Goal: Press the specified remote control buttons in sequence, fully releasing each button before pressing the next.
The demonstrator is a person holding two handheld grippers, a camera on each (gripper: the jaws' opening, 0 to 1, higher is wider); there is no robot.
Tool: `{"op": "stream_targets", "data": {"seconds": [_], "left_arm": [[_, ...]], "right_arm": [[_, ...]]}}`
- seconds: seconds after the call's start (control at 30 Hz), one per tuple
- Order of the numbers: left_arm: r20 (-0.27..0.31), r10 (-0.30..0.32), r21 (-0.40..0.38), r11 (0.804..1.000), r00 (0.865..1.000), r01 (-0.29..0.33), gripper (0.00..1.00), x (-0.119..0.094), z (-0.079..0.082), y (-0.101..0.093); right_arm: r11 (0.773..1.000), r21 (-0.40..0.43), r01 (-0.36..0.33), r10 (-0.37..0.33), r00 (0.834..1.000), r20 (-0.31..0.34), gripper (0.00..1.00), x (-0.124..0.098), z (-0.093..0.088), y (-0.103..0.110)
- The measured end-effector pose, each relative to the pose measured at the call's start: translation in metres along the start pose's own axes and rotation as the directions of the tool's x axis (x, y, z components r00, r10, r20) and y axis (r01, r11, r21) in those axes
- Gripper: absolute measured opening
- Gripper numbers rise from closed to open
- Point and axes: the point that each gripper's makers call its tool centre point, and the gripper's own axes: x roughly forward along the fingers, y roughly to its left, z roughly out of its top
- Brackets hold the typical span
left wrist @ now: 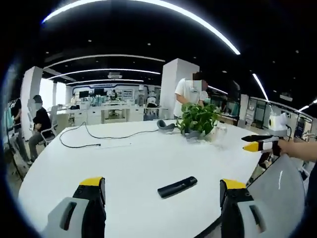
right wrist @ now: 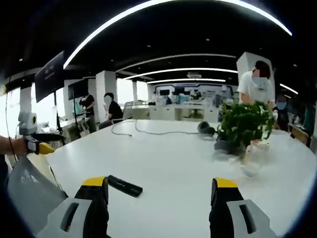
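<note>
Both claws were spread wide with nothing between their jaws. The left claw hovered just short of the black remote control, which lay flat on the white table, its long axis running slantwise across the gap. From the right claw the remote sat off to the left, so the left claw looked nearer.

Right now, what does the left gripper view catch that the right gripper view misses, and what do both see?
Left gripper view: the right tool entering from the right, held in a hand, its jaws nearly together.

Right gripper view: the left tool at the left edge and a dark hanging screen.

Both: the black remote lying untouched on the white table, the potted plant, a black cable, and each view's own jaws spread wide.
</note>
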Motion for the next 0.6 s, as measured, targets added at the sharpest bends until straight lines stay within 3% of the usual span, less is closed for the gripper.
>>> {"op": "stream_targets", "data": {"seconds": [0.07, 0.13, 0.17, 0.33, 0.4, 0.43, 0.47, 0.6], "left_arm": [[-0.029, -0.062, 0.020, 0.998, 0.998, 0.063, 1.00, 0.007, 0.001, -0.007], [-0.092, -0.164, 0.000, 0.986, 0.982, 0.165, 1.00, 0.018, -0.002, -0.016], [-0.107, -0.179, -0.006, 0.984, 0.978, 0.179, 1.00, 0.022, 0.001, -0.019], [-0.170, -0.232, 0.030, 0.970, 0.958, 0.241, 1.00, 0.043, -0.003, -0.019], [-0.213, -0.252, 0.101, 0.955, 0.944, 0.277, 1.00, 0.050, -0.007, -0.019], [-0.202, -0.232, 0.162, 0.950, 0.951, 0.267, 1.00, 0.057, -0.004, -0.014], [-0.213, -0.228, 0.190, 0.944, 0.950, 0.269, 1.00, 0.061, -0.005, -0.012], [-0.273, -0.249, 0.221, 0.924, 0.929, 0.313, 1.00, 0.077, -0.011, -0.011]], "right_arm": [[1.000, -0.005, -0.001, 0.001, 1.000, 0.006, 0.88, 0.000, 0.001, 0.000], [1.000, 0.001, -0.016, 0.016, 1.000, -0.021, 0.89, 0.002, -0.004, 0.001], [1.000, 0.004, -0.021, 0.021, 0.999, -0.026, 0.90, 0.003, -0.005, 0.002], [0.999, -0.035, -0.035, 0.033, 0.998, -0.044, 0.94, 0.004, -0.008, 0.007], [0.999, -0.044, -0.028, 0.026, 0.998, -0.050, 0.94, 0.004, -0.009, 0.006], [0.999, -0.047, -0.020, 0.018, 0.999, -0.048, 0.93, 0.004, -0.009, 0.004], [0.999, -0.047, -0.015, 0.013, 0.999, -0.048, 0.93, 0.004, -0.009, 0.003], [0.999, -0.042, 0.007, -0.009, 0.999, -0.047, 0.91, 0.003, -0.009, -0.002]]}}
